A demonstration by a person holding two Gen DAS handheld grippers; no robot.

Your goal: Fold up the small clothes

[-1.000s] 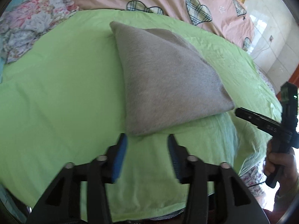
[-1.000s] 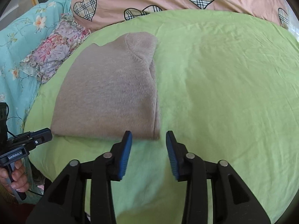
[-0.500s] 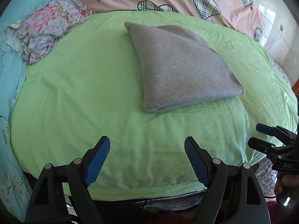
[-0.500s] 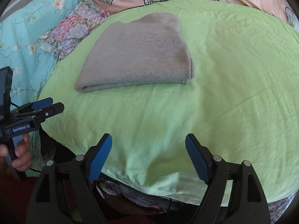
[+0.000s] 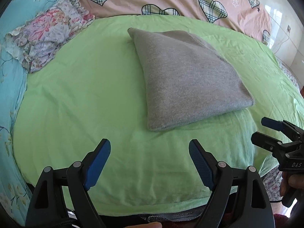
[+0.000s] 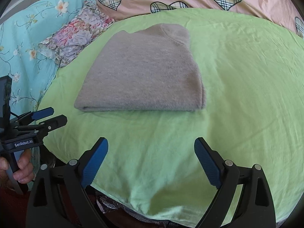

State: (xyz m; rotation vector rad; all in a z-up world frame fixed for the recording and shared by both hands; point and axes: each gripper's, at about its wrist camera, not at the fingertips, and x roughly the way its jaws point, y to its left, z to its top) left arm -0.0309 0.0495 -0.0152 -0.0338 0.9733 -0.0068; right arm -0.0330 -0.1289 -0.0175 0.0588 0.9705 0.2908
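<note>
Both grippers have drawn back from the folded grey garment [image 5: 190, 79] since 1 second ago, their jaws having just been opening. Left gripper [image 5: 149, 163] and right gripper [image 6: 151, 163] now stand spread wide with nothing between the blue pads [image 5: 98, 163]. Garment lies flat on the green sheet [image 5: 85, 98], well apart from both, near the floral cloth [image 6: 76, 36].

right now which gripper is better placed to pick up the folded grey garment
Left, slightly. The left gripper is open, with the grey garment's near corner just ahead of it. The right gripper is also open but sits further back from the garment's edge.
</note>
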